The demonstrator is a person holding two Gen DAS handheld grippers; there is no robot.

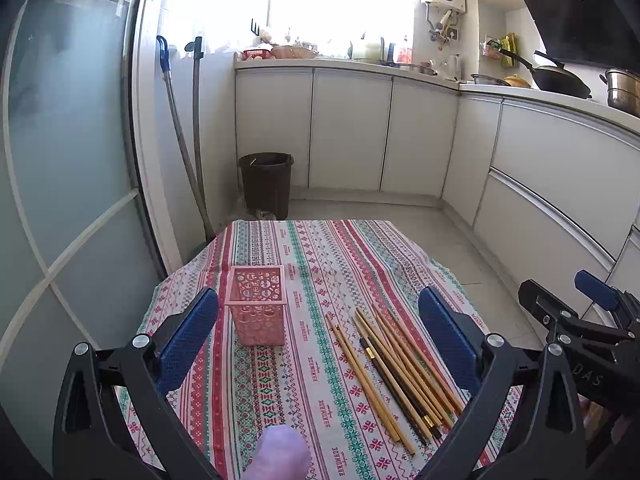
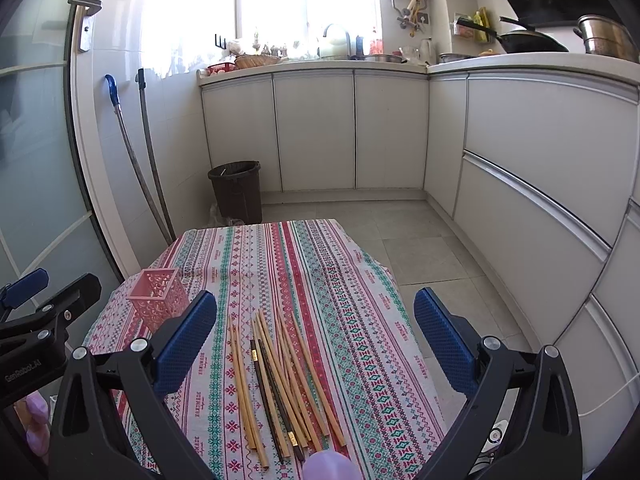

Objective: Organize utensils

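A small table (image 1: 248, 364) covered with a striped, patterned cloth stands in a kitchen, and both grippers hang above its near edge, side by side. The left gripper (image 1: 318, 344) has its blue pads spread wide apart with nothing between them; below the gap lie the cloth, a pink basket and the chopsticks. The right gripper (image 2: 316, 344) is spread just as wide and holds nothing either, its gap sitting over the chopsticks (image 2: 280, 384).

The pink basket (image 1: 257, 306) is a square, perforated holder standing upright on the left part of the cloth, with nothing visible inside it. In the right wrist view it (image 2: 159, 298) sits just beyond the left blue pad (image 2: 185, 344). The chopsticks (image 1: 400, 372) lie flat on the cloth to the right of the basket and apart from it, in a loose bundle running from the near edge away from the cameras (most are pale wood, two are dark with gold bands). Some cross or overlap one another.

A purple-gloved fingertip (image 1: 282, 454) shows at the bottom edge of the left view, and another (image 2: 330, 466) at the bottom of the right view.

Behind the table stand a dark bin (image 1: 266, 184), white cabinets (image 1: 352, 132) and two mop handles (image 1: 180, 128) leaning on the wall
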